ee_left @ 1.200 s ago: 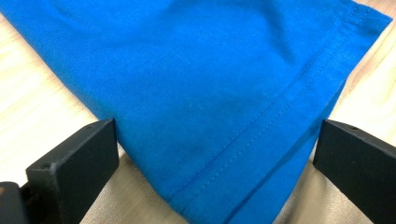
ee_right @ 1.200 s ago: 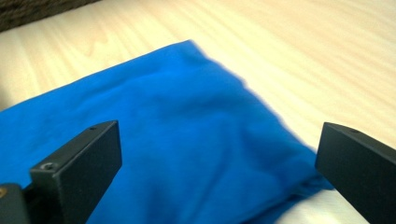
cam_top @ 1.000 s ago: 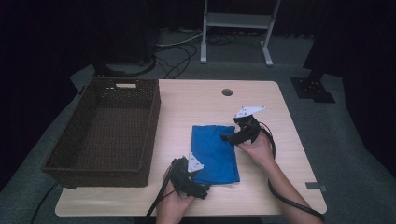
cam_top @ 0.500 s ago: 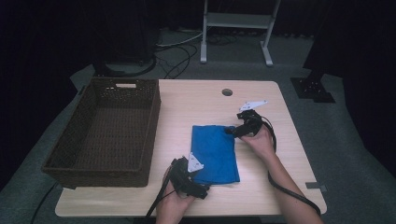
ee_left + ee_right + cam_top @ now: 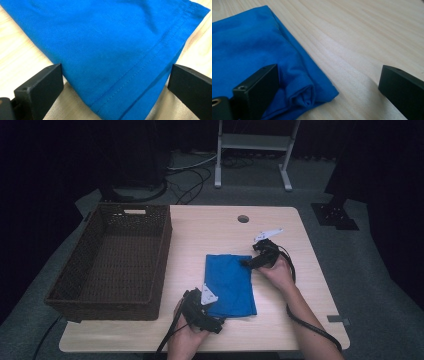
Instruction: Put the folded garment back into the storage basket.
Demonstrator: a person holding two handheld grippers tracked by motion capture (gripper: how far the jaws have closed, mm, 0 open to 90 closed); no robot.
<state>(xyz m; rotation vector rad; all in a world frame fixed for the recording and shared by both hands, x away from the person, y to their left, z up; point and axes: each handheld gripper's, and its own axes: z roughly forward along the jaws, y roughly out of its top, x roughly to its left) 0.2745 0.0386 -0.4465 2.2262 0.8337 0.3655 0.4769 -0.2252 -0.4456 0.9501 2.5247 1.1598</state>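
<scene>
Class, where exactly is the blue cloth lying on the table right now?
In the high view the folded blue cloth lies flat on the table, right of the wicker basket, between the left gripper and the right gripper.

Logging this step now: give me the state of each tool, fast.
Left tool: open, jaws straddling a corner of the blue cloth, not clamped.
Right tool: open at the cloth's edge, holding nothing.
</scene>
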